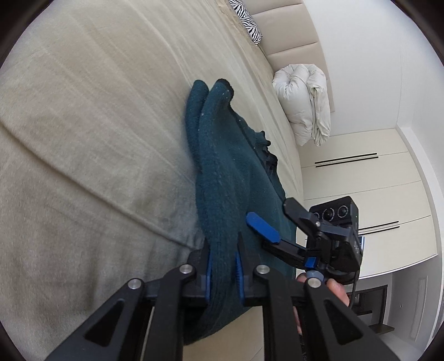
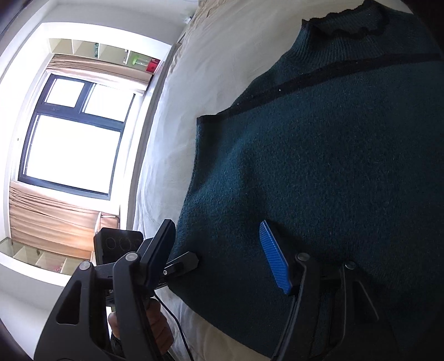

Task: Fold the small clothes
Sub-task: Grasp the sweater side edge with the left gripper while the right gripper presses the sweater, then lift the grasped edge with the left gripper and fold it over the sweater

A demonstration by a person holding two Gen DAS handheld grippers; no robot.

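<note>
A dark teal knitted sweater (image 1: 222,166) lies on a beige bed (image 1: 83,138). My left gripper (image 1: 223,266) is shut on a folded edge of the sweater, with the knit pinched between its blue pads. In the left wrist view my right gripper (image 1: 277,219) is just to the right, open, with its fingers over the sweater. In the right wrist view the sweater (image 2: 319,166) fills the frame, with black trim and a wavy collar at the top. My right gripper (image 2: 222,250) is open wide, its jaws against the sweater's near edge. My left gripper (image 2: 180,263) shows at the lower left.
A bundled white duvet (image 1: 304,105) and a zebra-print pillow (image 1: 247,19) lie at the far end of the bed by a padded headboard. White wardrobe doors (image 1: 360,180) stand to the right. A bright window (image 2: 72,136) with curtains is beyond the bed.
</note>
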